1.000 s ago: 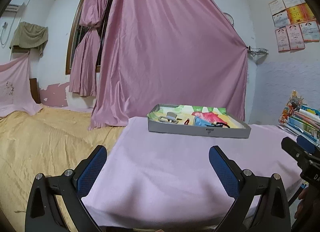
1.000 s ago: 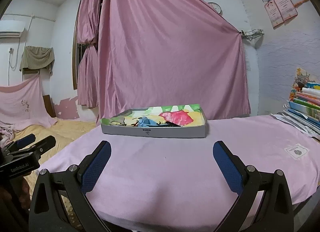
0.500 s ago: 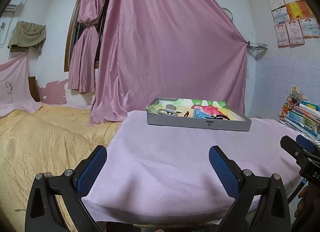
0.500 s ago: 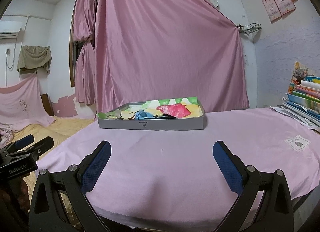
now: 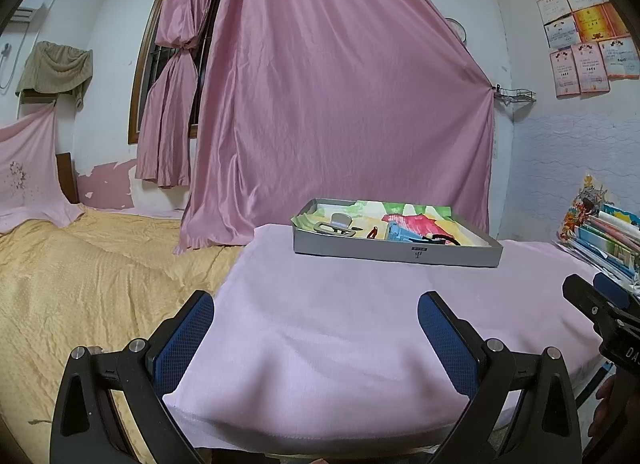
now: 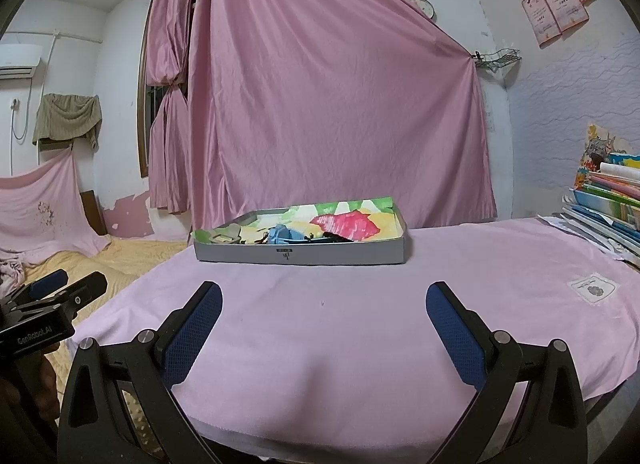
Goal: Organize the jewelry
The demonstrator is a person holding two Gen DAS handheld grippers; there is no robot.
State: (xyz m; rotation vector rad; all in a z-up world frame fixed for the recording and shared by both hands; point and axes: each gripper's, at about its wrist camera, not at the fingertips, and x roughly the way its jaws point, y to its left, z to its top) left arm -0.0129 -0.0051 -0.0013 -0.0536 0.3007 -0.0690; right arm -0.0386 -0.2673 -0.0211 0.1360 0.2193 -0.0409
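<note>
Your left gripper (image 5: 314, 318) and right gripper (image 6: 323, 310) are both spread wide, holding nothing, above the pink cloth (image 6: 340, 324), short of the grey tray (image 6: 300, 254).

A large pink satin curtain (image 5: 340, 112) hangs behind the bench; a stack of colourful books (image 6: 608, 200) lies at its right.

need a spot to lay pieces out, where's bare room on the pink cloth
The pink cloth is bare from the grey shallow tray forward to both open grippers, left gripper and right gripper. Free too right of the tray, up to a small white patch. Crowded: inside the tray and by the stacked books.
</note>
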